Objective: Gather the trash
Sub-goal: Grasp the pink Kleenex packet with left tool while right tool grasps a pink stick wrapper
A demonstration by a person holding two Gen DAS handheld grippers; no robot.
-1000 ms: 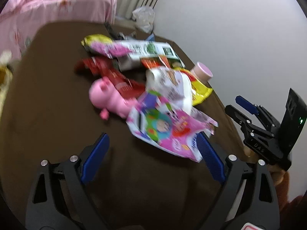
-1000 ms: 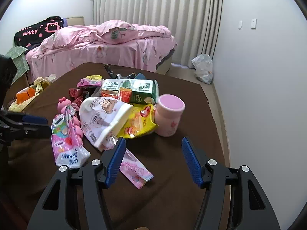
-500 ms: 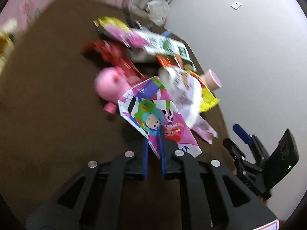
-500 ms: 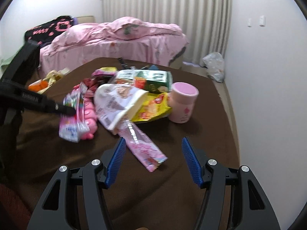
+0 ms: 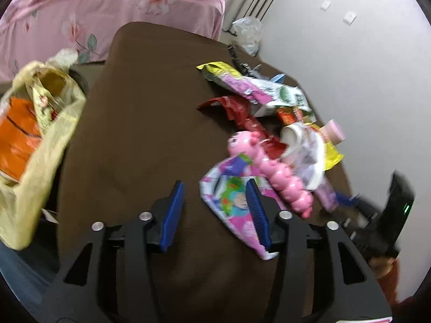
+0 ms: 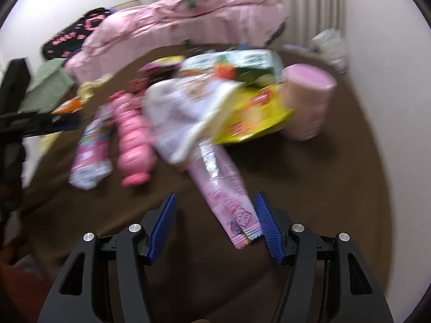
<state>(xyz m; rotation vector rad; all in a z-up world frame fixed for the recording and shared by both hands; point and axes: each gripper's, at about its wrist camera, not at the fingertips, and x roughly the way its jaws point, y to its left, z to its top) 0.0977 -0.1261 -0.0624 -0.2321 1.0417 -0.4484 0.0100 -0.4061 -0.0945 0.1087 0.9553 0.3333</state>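
Note:
A heap of wrappers lies on the brown table. My left gripper is open; the colourful cartoon wrapper lies on the table beside and behind its right finger, loose. A pink caterpillar toy lies next to it. My right gripper is open, with the end of a long pink wrapper between its fingers, near the right one. Behind that are a white pouch, a yellow wrapper and a pink cup.
A yellow plastic bag holding orange trash hangs off the table's left side. A pink bed stands behind the table, a white wall on the right. The right wrist view is blurred by motion.
My left gripper, shut on the cartoon wrapper half a second ago, has opened and let it go on the table. My right gripper has moved forward over the long pink wrapper.

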